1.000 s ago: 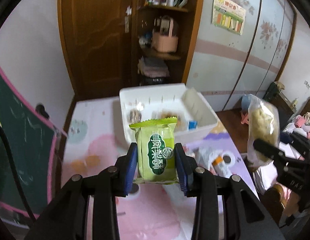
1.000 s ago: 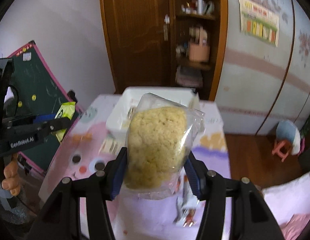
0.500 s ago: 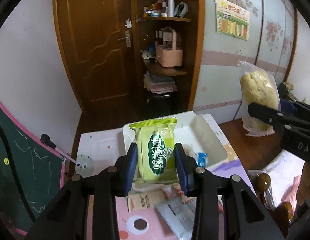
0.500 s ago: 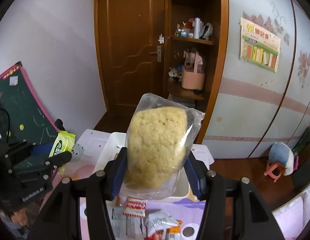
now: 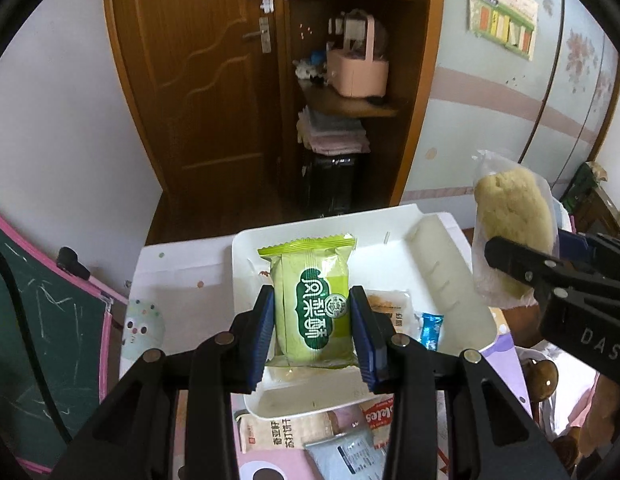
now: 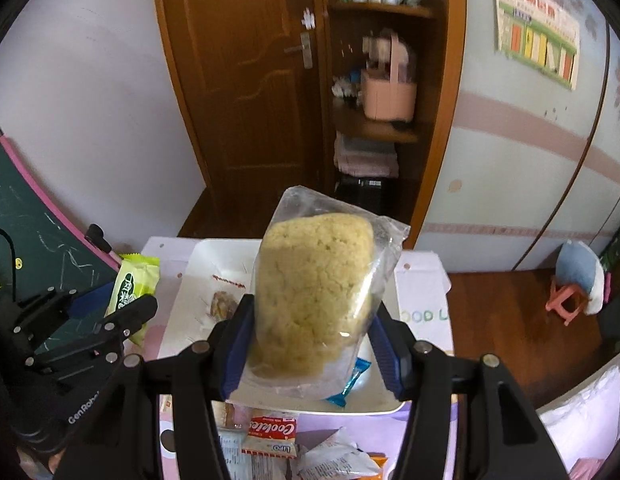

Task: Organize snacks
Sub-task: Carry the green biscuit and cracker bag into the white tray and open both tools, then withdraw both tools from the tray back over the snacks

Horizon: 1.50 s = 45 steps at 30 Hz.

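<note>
The left gripper (image 5: 313, 334) pinches a green snack packet (image 5: 311, 304) between its blue pads (image 5: 264, 336), upright, its crimped top edge uppermost and a dark green label with white characters facing the camera. It hangs above the near part of a white tray (image 5: 437, 264). The right gripper (image 6: 311, 350) clamps a clear bag of crumbly yellow cake (image 6: 313, 296), the lump filling most of the bag and the loose plastic top flaring above it; this too hangs over the tray, to the right of the green packet.

Inside the tray lie a small packet with a brownish snack (image 5: 387, 308) and a blue-wrapped sweet (image 5: 429, 328). Just in front of the tray, on a table (image 5: 178, 292) with a pale pink and lilac printed cover, a red-and-white cookie packet (image 6: 272, 432) and several other wrappers lie in a loose heap.

Behind the table stands a brown wooden door (image 5: 198, 68) beside open shelves with a pink basket (image 5: 355, 70) and folded cloths. A green chalkboard with a pink frame (image 5: 38, 340) leans at the left, a poster (image 5: 501, 20) hangs on the pale wardrobe wall, and a small pink stool (image 6: 565, 304) stands on the wooden floor at the right.
</note>
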Tool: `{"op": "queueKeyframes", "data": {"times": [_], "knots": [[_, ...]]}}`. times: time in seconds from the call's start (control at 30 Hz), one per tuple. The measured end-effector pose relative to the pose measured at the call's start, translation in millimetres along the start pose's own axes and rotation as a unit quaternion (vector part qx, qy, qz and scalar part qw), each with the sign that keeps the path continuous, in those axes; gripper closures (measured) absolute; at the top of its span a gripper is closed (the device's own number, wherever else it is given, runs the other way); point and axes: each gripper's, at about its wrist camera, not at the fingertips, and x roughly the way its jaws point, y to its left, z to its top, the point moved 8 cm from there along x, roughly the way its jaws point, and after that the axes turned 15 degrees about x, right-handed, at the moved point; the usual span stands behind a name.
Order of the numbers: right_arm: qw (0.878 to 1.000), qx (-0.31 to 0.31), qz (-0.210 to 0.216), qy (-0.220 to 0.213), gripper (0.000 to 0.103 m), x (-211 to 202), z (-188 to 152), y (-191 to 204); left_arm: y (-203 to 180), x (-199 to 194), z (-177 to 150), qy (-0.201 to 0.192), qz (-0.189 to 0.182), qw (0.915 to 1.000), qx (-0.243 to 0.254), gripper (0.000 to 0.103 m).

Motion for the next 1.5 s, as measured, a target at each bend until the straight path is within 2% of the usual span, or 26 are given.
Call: {"op": "queueKeyframes", "data": {"times": [0.23,0.43,0.5,0.53,0.57,0.6,0.67,0.73,1.07,1.5], "knots": [[1.000,0.008,-0.013,0.027,0.048,32.1,-5.8,-4.7,0.5,37.0,-8.5,0.029,0.003,0.9996,-0.006,0.067],[0.999,0.012,-0.010,0.043,0.047,47.5,-5.8,-4.8,1.2,49.3,-13.8,0.040,0.010,0.9991,-0.003,0.066],[0.999,0.007,-0.009,0.044,0.047,49.6,-6.7,-2.7,2.6,48.7,-13.6,0.037,0.010,0.9992,-0.007,0.054],[0.999,0.005,-0.012,0.043,0.047,50.1,-6.5,-1.9,3.6,47.9,-13.4,0.034,0.013,0.9993,-0.010,0.032],[0.999,0.003,-0.014,0.042,0.047,50.1,-6.5,-1.5,6.4,45.2,-13.8,0.029,0.019,0.9993,-0.015,0.016],[0.999,0.004,-0.015,0.040,0.045,49.1,-6.0,-1.2,9.4,42.1,-13.5,0.022,0.030,0.9991,-0.020,0.014],[0.999,0.009,-0.010,0.034,0.039,46.8,-4.8,-0.7,10.1,39.2,-13.1,0.016,0.029,0.9993,-0.018,0.014],[0.999,0.013,-0.002,0.033,0.027,43.6,-4.6,-0.5,8.8,38.9,-15.7,0.022,0.016,0.9995,-0.017,0.014],[0.999,0.022,-0.005,0.029,0.027,18.7,-9.3,-3.1,7.3,10.4,-19.3,0.013,0.018,0.9996,-0.016,0.014],[1.000,0.008,-0.020,-0.012,0.027,-68.6,-23.5,-4.6,5.7,-81.9,-28.2,-0.031,0.016,0.9993,-0.015,0.014]]}}
